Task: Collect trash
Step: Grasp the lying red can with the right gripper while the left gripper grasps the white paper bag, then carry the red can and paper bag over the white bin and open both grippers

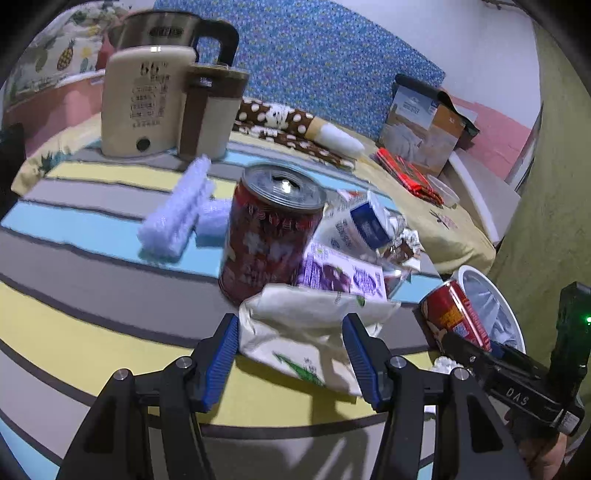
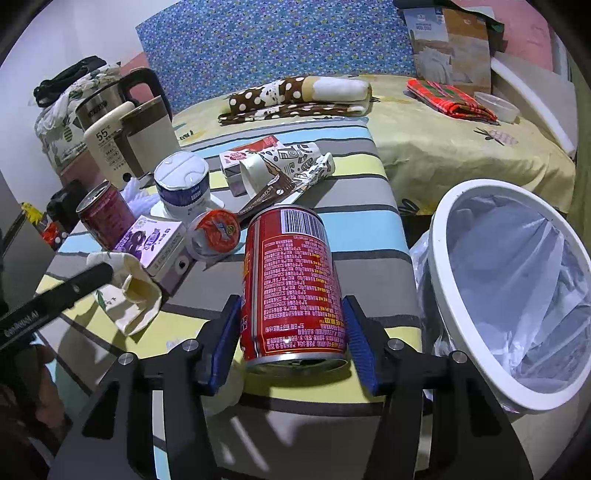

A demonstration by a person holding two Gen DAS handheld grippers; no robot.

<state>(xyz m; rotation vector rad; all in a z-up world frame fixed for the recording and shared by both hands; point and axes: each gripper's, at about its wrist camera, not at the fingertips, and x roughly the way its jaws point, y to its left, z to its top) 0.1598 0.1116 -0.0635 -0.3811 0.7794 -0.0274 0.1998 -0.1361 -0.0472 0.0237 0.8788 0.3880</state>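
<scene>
Striped table (image 2: 325, 221), right gripper (image 2: 291, 332) clamping can (image 2: 295, 280)

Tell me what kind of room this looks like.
Most likely a bedroom at home: a bed with a yellow sheet and a rolled polka-dot blanket sits behind the striped table, and an electric kettle stands nearby.

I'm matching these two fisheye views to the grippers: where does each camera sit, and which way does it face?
Left wrist: behind the left gripper, facing across the striped table; its open blue fingers straddle a crumpled paper cup.
Right wrist: behind the right gripper, facing along the table beside the white bin; its fingers clamp a red can.
Shared: both show that can, the cup, the bin, and an upright can.
</scene>
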